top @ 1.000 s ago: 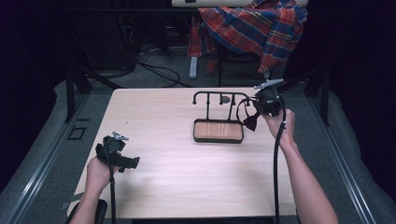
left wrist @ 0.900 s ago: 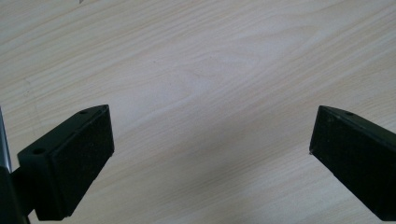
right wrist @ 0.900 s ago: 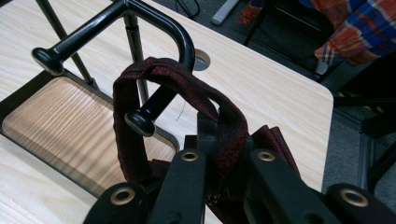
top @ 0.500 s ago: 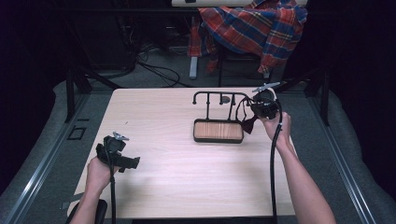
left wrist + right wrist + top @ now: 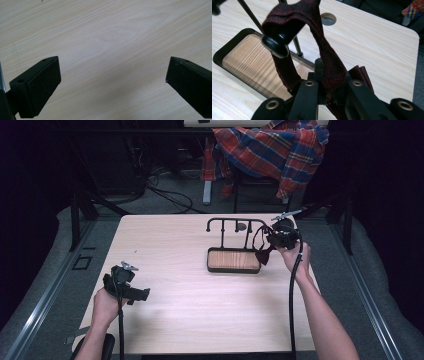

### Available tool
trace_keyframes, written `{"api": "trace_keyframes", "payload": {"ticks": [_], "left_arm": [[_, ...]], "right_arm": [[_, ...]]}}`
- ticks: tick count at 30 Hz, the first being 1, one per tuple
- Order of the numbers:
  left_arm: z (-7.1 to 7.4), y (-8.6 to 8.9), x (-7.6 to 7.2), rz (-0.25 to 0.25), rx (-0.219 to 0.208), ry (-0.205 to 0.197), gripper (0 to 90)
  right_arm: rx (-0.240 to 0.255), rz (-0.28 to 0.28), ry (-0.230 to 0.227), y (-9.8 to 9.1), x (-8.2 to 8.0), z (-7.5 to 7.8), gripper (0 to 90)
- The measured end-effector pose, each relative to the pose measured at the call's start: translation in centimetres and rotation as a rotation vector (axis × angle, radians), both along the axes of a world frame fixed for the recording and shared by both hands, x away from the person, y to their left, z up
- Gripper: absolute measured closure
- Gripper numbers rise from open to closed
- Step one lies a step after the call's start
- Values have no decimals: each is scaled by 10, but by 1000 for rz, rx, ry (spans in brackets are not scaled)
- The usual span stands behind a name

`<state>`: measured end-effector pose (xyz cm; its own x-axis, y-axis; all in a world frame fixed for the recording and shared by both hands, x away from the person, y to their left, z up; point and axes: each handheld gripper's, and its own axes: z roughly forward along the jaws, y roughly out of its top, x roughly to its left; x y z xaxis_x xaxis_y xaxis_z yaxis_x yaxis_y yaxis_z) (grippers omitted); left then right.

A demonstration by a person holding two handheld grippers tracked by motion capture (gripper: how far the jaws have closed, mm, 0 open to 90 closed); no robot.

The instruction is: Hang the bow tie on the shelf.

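High view: right tongs (image 5: 270,251) clenched on a dark red strap (image 5: 260,242) looped over the end of the black rack (image 5: 235,225) at the surface's (image 5: 175,320) far right; left tongs (image 5: 142,294) rest near the front left edge. Left gripper view: jaws released, wide apart over bare wood. Right gripper view: jaws pinch the strap (image 5: 329,67), which drapes over the rack's knob (image 5: 275,45) above its wooden tray (image 5: 244,57).

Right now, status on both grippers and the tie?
Left gripper open, idle over table. Right gripper shut on dark red tie, its loop over the stand's hook. Nothing obstructing.

The right gripper (image 5: 274,246) sinks a little beside the black stand (image 5: 235,246), carrying the dark red bow tie (image 5: 263,254) lower, its strap looped over the stand's arm.
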<state>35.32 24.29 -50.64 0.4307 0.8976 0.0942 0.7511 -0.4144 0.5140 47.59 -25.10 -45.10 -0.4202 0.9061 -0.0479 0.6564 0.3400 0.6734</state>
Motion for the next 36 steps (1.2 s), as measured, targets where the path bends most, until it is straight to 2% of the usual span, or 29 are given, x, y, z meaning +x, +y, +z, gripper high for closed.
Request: {"api": "trace_keyframes", "payload": {"ticks": [12, 17, 19, 26, 28, 32, 36], "left_arm": [[0, 0, 0, -2, 1, 1, 0], [0, 0, 0, -1, 1, 1, 0], [0, 0, 0, -2, 1, 1, 0], [0, 0, 0, -3, 1, 2, 0], [0, 0, 0, -3, 1, 1, 0], [0, -1, 0, -4, -2, 1, 0], [0, -1, 0, -4, 0, 3, 0]], "right_arm": [[48, 12, 41, -6, 2, -5, 791], [73, 22, 50, -7, 2, -5, 748], [67, 28, 54, -7, 2, -4, 721], [73, 32, 21, -8, -2, 0, 671], [74, 41, 3, -8, -3, 2, 694], [69, 60, -16, -5, -5, 4, 817], [56, 66, -21, 1, -6, 4, 869]]}}
